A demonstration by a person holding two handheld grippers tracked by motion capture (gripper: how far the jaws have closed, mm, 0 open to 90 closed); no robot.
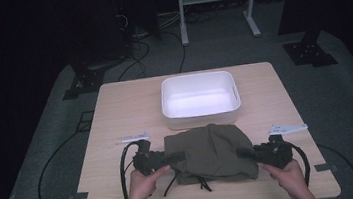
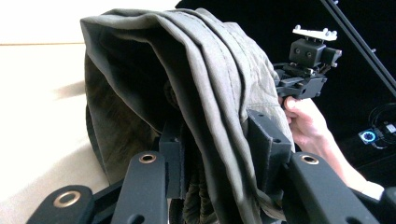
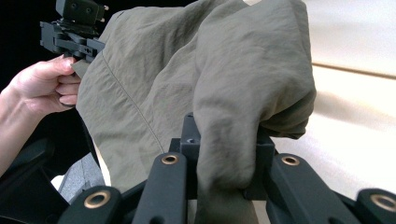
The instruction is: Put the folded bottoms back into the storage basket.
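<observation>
I've got the olive garment (image 1: 212, 151) pinched at both ends, near edge of the tabletop (image 1: 115, 111), just in front of the white bin (image 1: 199, 99). My left gripper (image 1: 176, 157) is clenched on a thick bunch of folded layers w/ a drawstring cord hanging below; my right gripper (image 1: 245, 152) is clamped on a rolled wad at the opposite side. Both bites look deep, cloth well between the fingers (image 3: 187, 140).

Handling, as I judge it: thin woven fabric, light, totally limp, so the middle will sag btwn my hands and the loose layers can slide over each other. Slightly slick finish, prob. a nylon blend, so a shallow pinch could slip. Best hold = seams, hem or bunched folds, not a single ply. Cords (image 1: 201, 182) trail at the near edge and may snag on the bin's rim.
</observation>
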